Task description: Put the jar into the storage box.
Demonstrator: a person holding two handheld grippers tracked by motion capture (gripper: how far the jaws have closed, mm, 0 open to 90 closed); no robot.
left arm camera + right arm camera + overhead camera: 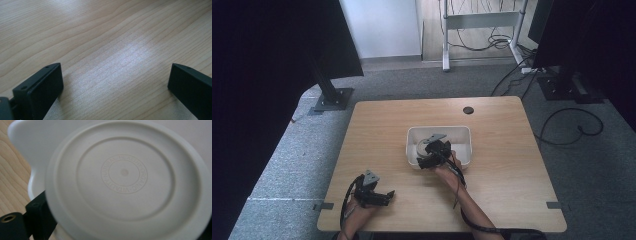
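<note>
Table (507, 150): I see a light wooden top, bare apart from one bin near its middle.
Bin (464, 131): a white rectangular plastic tub, long axis running across the table; my right gripper is working inside its left half.
Round lid (125, 180): a white disc with a raised ring of lettering at its centre, seen face-on and very close in the right gripper view. In the high view it sits as a pale round shape (422, 148) in the bin's left end, just under the gripper.
Right gripper (433, 150): it reaches over the bin's near wall, with the lid directly ahead of its jaws. One jaw shows at the lid's lower-left rim; I judge the jaws pinch the lid's edge.
Left gripper (384, 196): it rests low over bare wood at the near-left corner, well apart from the bin, jaws spread wide with nothing between them.
Key relation: the right hand is far nearer, so I judge that side does the lifting.
</note>
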